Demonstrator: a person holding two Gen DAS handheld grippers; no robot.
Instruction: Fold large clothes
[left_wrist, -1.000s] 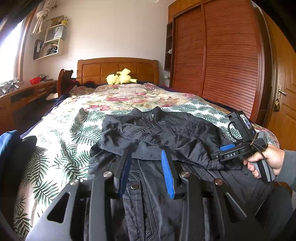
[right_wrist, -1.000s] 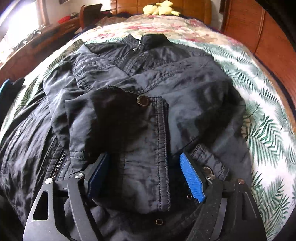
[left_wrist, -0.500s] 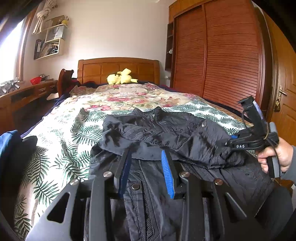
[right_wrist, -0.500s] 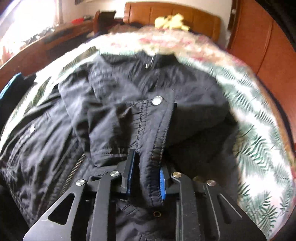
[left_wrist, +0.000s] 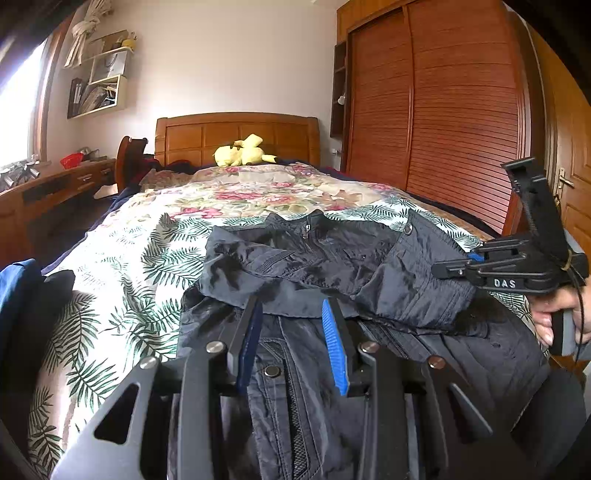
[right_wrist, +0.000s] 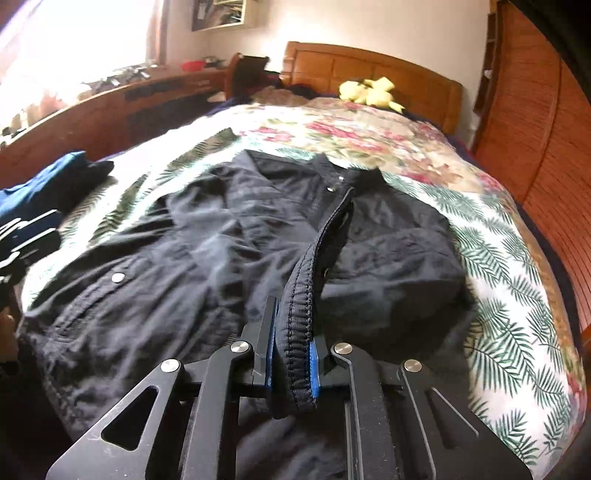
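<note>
1. A bedroom is being shown, with a black jacket (left_wrist: 332, 280) lying spread on the floral bedspread (left_wrist: 122, 266).
2. Folding is being judged barely begun: most steps remain.
3. The left gripper (left_wrist: 291, 332) is being held partly spread over the jacket's front, gripping nothing.
4. The sleeve cuff (right_wrist: 299, 325) is being pinched by the right gripper (right_wrist: 291, 354), whose jaws have just been closing on it.

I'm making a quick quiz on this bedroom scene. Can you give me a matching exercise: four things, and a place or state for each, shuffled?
Things:
1. black jacket
2. yellow plush toy
3. right hand-held gripper
4. left hand-held gripper

Places or states:
A. by the headboard
B. shut on the cuff
C. spread on the leaf-print bedspread
D. open, nothing clamped

Pairs: 1-C, 2-A, 3-B, 4-D
</note>
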